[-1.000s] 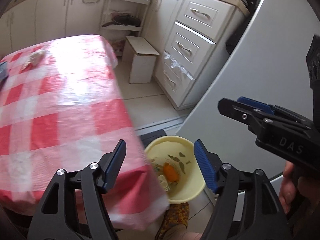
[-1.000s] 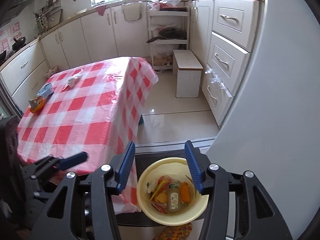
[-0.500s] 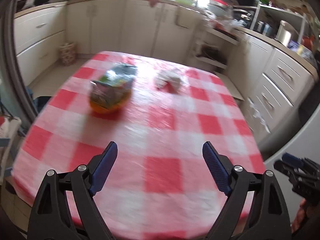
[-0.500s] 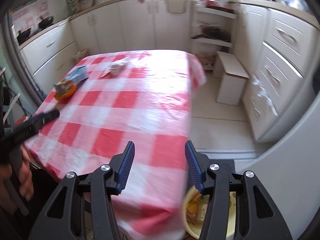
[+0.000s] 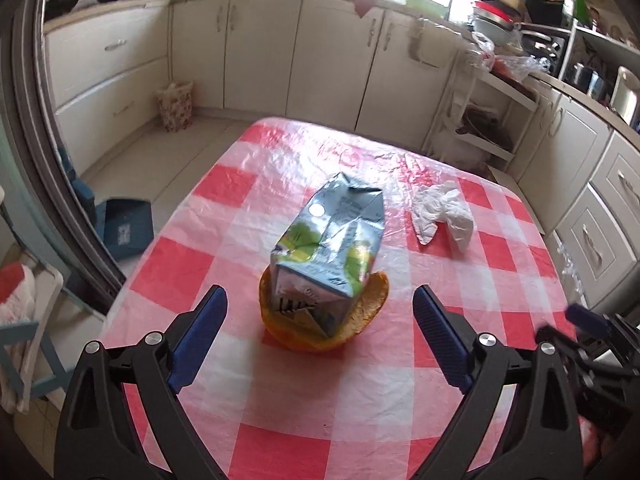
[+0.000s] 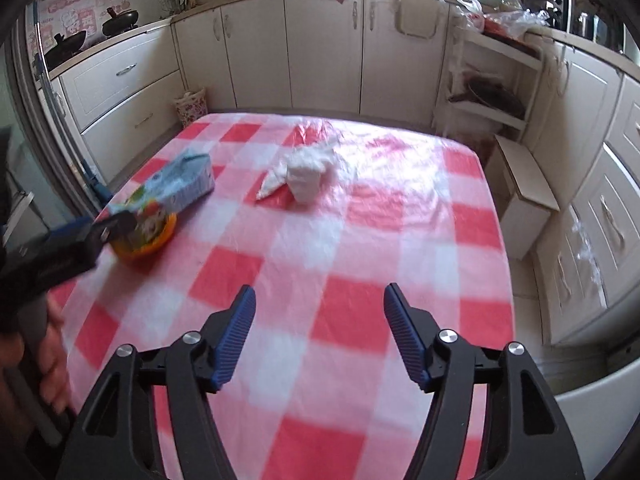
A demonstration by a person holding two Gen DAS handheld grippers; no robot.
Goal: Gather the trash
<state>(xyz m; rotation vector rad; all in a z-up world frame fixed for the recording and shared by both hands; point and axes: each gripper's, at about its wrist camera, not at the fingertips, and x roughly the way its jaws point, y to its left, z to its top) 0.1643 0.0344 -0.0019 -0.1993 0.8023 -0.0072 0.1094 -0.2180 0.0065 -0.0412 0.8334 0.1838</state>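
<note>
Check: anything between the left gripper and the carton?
Nothing; in the left wrist view only bare checked tablecloth separates the open left gripper from the carton.

The left wrist camera looked steeply down along its own fingers at the near left part of the checked table (image 5: 280,432), close to the crushed carton (image 5: 328,240). The right wrist camera sat farther right and back, facing the same table (image 6: 360,264) more broadly. Both views shared carton (image 6: 176,184), white tissue (image 5: 440,212) (also central in the right view (image 6: 304,172)) and the far cabinets (image 5: 328,52).
</note>
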